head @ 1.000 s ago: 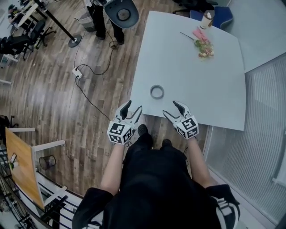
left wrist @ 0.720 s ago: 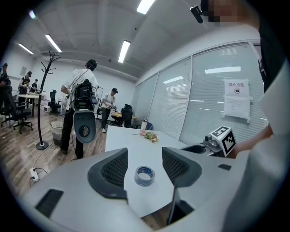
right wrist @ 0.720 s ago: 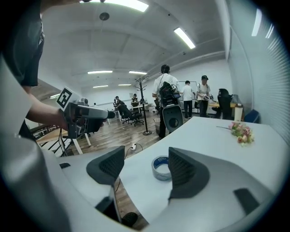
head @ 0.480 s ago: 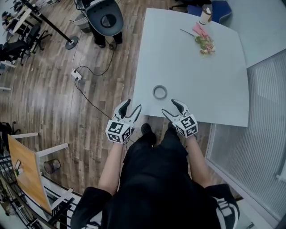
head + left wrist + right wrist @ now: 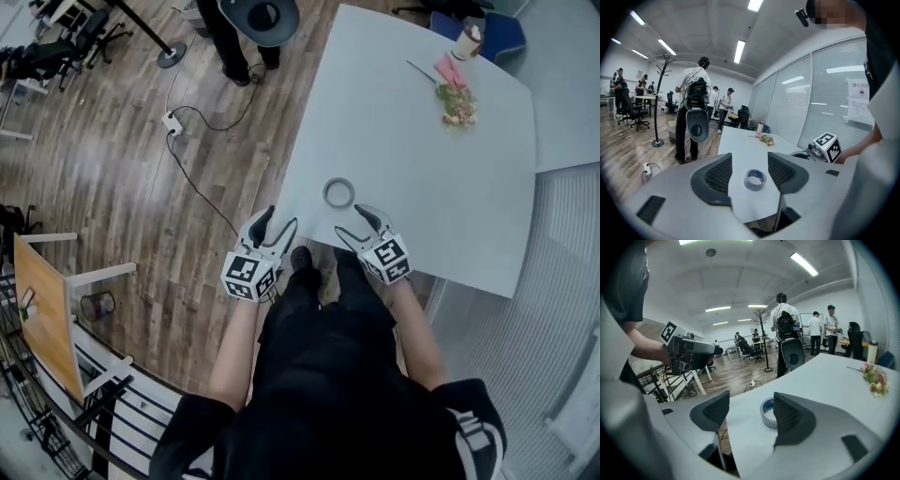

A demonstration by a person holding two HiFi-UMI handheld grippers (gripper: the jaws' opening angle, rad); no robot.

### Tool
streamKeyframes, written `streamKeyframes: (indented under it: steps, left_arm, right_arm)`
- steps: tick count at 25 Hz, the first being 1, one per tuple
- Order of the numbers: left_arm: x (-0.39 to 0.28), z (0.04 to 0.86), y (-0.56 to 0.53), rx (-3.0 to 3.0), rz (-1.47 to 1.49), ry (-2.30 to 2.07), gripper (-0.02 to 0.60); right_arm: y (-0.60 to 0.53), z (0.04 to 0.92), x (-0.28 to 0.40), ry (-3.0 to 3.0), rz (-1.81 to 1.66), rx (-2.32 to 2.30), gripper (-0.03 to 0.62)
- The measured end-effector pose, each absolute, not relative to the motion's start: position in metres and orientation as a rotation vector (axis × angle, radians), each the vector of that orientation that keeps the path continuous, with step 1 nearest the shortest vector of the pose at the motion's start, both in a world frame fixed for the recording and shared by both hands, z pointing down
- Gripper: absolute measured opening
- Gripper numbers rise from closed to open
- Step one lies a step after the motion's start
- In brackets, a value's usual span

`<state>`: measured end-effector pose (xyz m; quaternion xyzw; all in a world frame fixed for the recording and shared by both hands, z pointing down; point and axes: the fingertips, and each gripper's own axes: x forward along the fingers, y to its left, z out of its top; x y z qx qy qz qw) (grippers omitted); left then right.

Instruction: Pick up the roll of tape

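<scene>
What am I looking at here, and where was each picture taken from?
There is no robot. A person holds a two-jaw gripper in each hand. The head view comes from a camera on the person's head, looking down on the left gripper and the right gripper. The other two views come from cameras riding on each gripper, looking along its jaws. On the table a roll of tape lies flat near the edge by the person. Flowers and a cup are at the far end. Both grippers are open and hold nothing, and the tape lies just ahead of them, untouched.
</scene>
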<state>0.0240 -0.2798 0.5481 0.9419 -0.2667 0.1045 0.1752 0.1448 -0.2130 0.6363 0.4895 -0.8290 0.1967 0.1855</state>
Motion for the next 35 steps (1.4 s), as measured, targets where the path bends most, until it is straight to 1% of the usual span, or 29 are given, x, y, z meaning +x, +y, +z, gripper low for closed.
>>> streamKeyframes:
  steps: [14, 23, 26, 32, 34, 35]
  left_arm:
    - [-0.001, 0.576, -0.254, 2.459, 0.265, -1.080, 0.238]
    - [-0.010, 0.586, -0.250, 2.385, 0.248, -1.191, 0.238]
    - [-0.013, 0.588, -0.251, 2.365, 0.243, -1.217, 0.238]
    - [-0.011, 0.595, -0.246, 2.336, 0.250, -1.237, 0.238]
    - [-0.009, 0.598, -0.245, 2.331, 0.253, -1.235, 0.238]
    - [-0.008, 0.599, -0.244, 2.329, 0.254, -1.236, 0.238]
  right_arm:
    - [-0.216, 0.671, 0.133, -2.405, 0.514, 0.947, 0.302]
    - [-0.230, 0.691, 0.131, -2.390, 0.498, 0.815, 0.299]
    - [-0.238, 0.699, 0.129, -2.381, 0.473, 0.783, 0.268]
    - [-0.242, 0.719, 0.133, -2.309, 0.412, 0.731, 0.261]
    - [-0.242, 0.724, 0.135, -2.293, 0.394, 0.722, 0.224]
    - [-0.242, 0.726, 0.136, -2.287, 0.391, 0.716, 0.222]
